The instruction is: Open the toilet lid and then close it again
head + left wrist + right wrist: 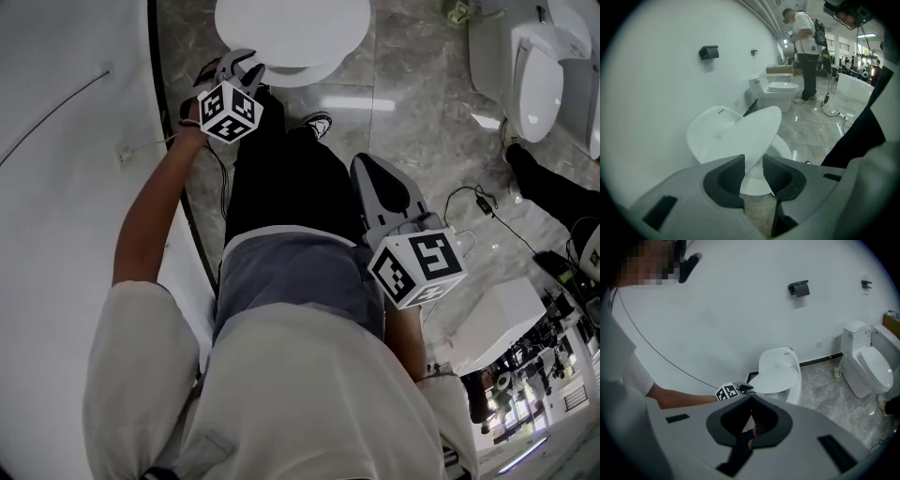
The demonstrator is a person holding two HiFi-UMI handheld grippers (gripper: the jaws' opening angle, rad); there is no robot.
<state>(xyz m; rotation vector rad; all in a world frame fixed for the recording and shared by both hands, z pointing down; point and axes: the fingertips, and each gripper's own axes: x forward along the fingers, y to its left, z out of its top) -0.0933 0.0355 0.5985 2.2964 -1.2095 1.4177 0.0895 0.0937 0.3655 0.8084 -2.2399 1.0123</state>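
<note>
We stand at the toilet (780,357), its toilet lid (757,126) tilted partway over the bowl because our left gripper (753,161) has its fingers pinched, half-open, on the lid's front rim to guide it. Our right gripper (751,405) hangs aside, fingers together and empty, since one grip seems enough.

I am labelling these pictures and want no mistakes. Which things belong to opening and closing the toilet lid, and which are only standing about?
In the job: toilet lid; its toilet; left hand-held gripper, closed on the lid's edge.
Only standing about: right hand-held gripper, shut and empty; second toilet; black wall holder; floor cable.
</note>
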